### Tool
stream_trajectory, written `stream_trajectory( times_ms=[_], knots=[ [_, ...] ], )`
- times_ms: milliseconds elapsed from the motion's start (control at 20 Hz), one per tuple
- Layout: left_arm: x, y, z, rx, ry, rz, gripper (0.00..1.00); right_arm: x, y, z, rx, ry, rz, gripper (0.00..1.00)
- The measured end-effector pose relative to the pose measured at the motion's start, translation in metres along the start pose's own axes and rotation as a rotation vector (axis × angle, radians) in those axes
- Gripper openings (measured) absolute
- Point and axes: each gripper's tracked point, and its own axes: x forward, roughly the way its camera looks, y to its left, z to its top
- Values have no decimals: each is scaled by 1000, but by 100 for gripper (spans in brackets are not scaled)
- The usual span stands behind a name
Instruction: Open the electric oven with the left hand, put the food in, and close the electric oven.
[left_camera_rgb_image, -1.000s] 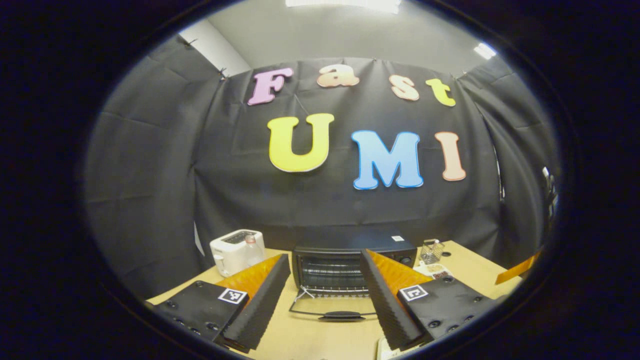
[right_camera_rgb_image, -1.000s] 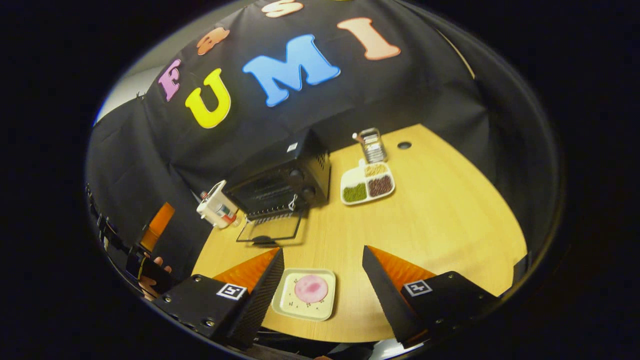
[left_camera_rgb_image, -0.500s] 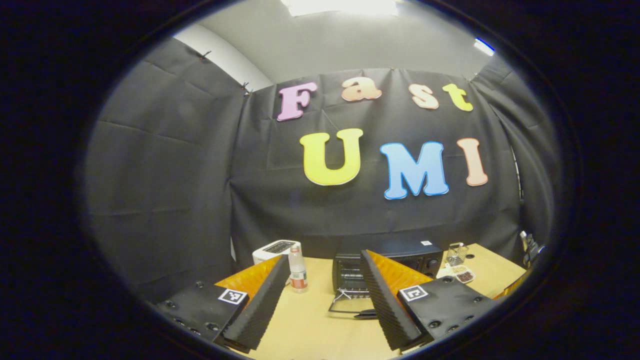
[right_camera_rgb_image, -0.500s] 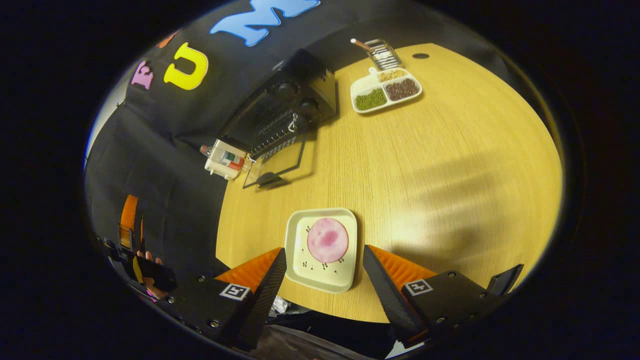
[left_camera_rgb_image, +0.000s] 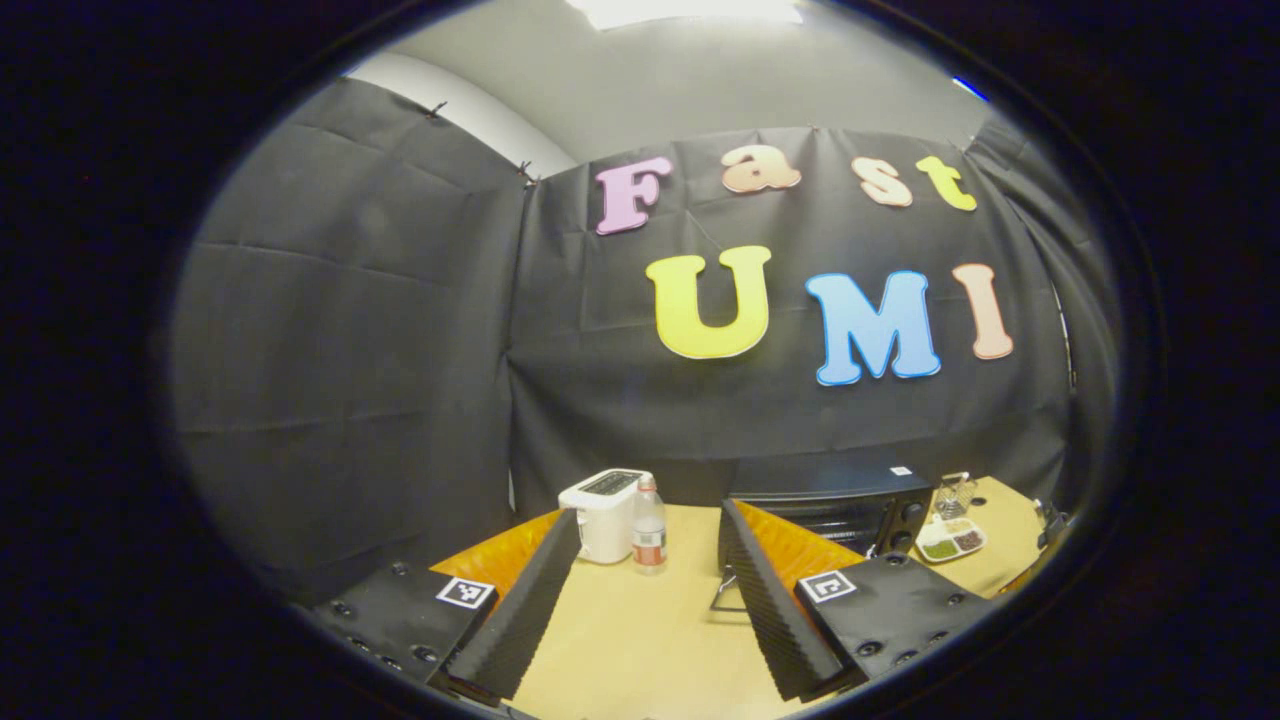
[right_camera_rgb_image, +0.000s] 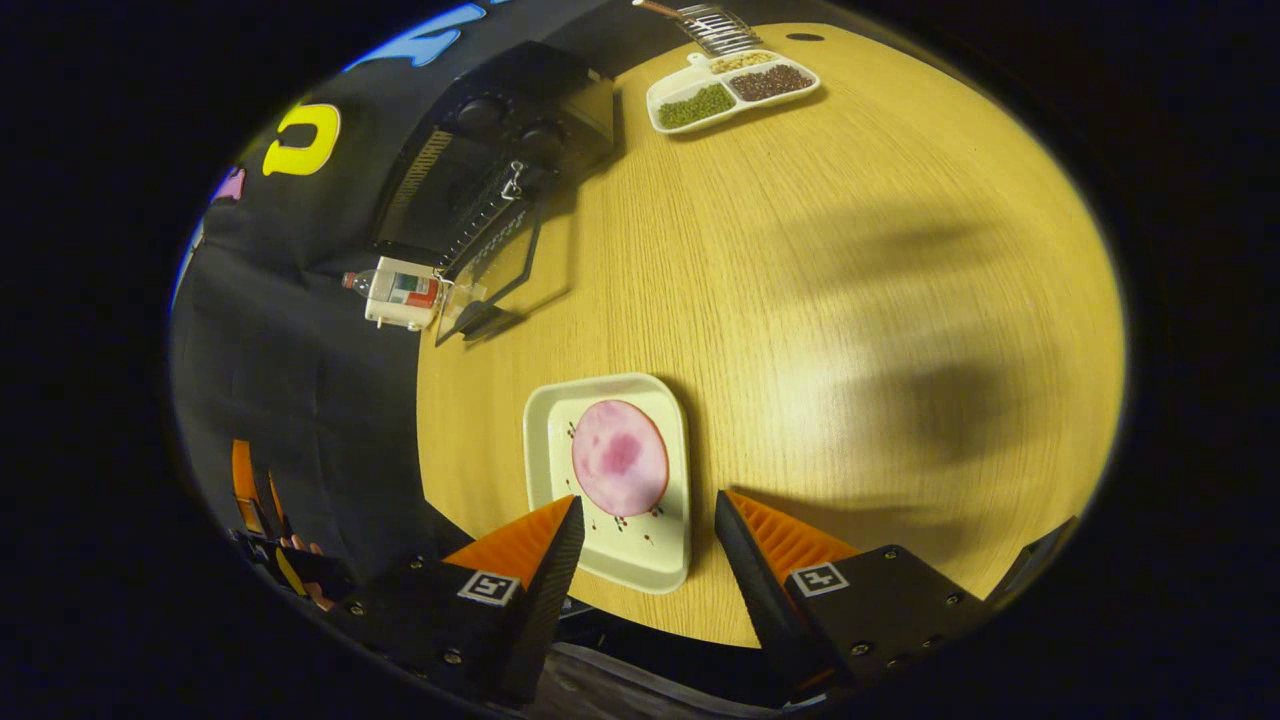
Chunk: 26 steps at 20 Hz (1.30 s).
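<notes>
The wooden counter carries the black oven at its far edge, door dropped flat toward the near side. The plate with a round pink slice lies lengthwise between the right gripper and its wide jaws. The left gripper is held level above the counter, jaws wide and empty.

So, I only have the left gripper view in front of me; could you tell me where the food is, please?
Observer: A pink round slice lies on a cream square plate near the table's front edge.
Operator: Is the right gripper holding it?
Observer: No, the right gripper is open, with the plate's near end between its fingers; I cannot tell whether they touch it.
Operator: And the oven door?
Observer: The electric oven's door is folded down, open.
</notes>
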Motion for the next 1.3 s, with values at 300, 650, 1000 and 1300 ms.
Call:
stream_trajectory(
  times_ms=[300, 650, 1000, 1300],
  knots=[
    [7, 12, -15, 12, 33, 16, 99, 11, -7, 5, 22, 8, -33, 44],
    [16, 14, -14, 5, 26, 0, 99, 18, -21, 9, 36, -3, -99, 9],
    [19, 14, -13, 15, 24, -20, 96, 14, -15, 5, -47, -48, -40, 1],
    [22, 18, -7, 6, 9, -27, 99, 17, 8, -5, -4, -30, 58, 1]
  ],
)
